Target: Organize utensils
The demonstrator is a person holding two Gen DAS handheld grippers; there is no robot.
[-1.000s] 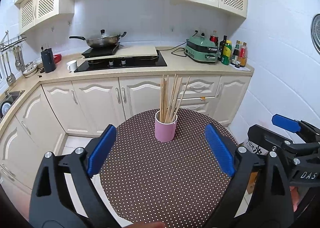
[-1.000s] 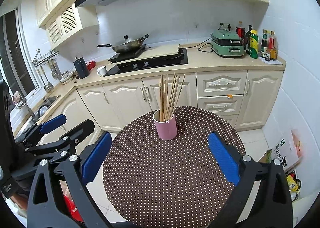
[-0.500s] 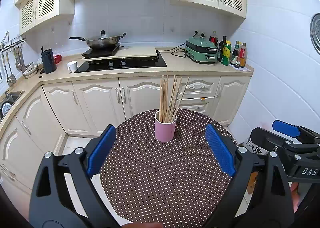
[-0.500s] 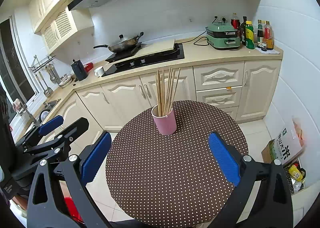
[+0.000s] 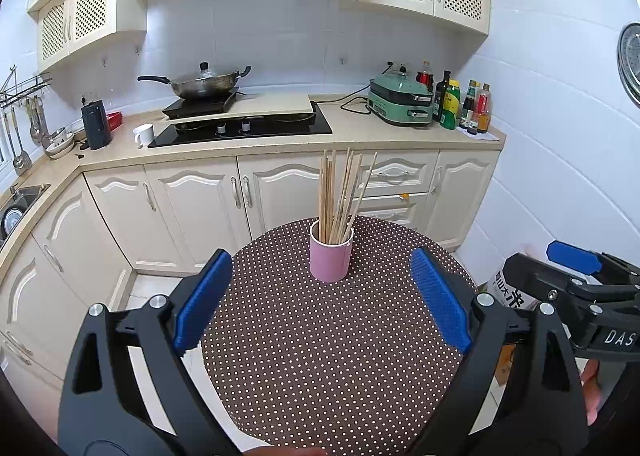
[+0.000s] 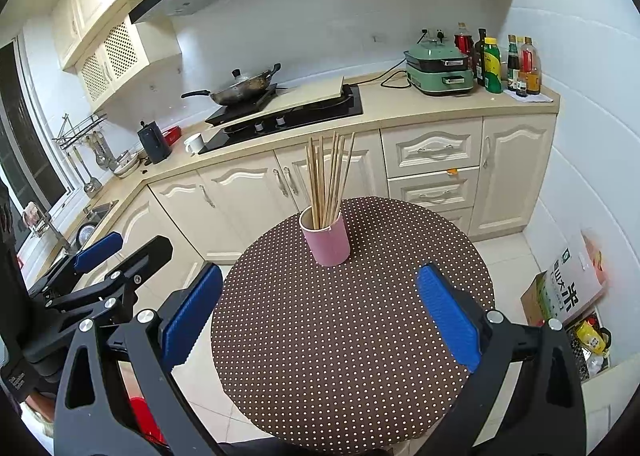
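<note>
We see a pink cylindrical cup (image 5: 331,258) of pale wooden chopsticks (image 5: 340,192) on our round brown white-dotted worktop (image 5: 340,344); our black tools carry blue pads (image 5: 202,302).

One round table (image 5: 340,356) with a brown dotted cloth is seen, and one pink cup (image 5: 331,256) is stood on it. About a dozen wooden chopsticks (image 5: 340,192) are held in the cup; an exact count cannot be made. Two grippers are counted, the left gripper (image 5: 320,296) and the right gripper (image 6: 320,312), each fitted with two blue pads (image 5: 204,302). One wok (image 5: 202,82), one white mug (image 5: 144,135) and one green cooker (image 5: 400,102) are counted on the counter
</note>
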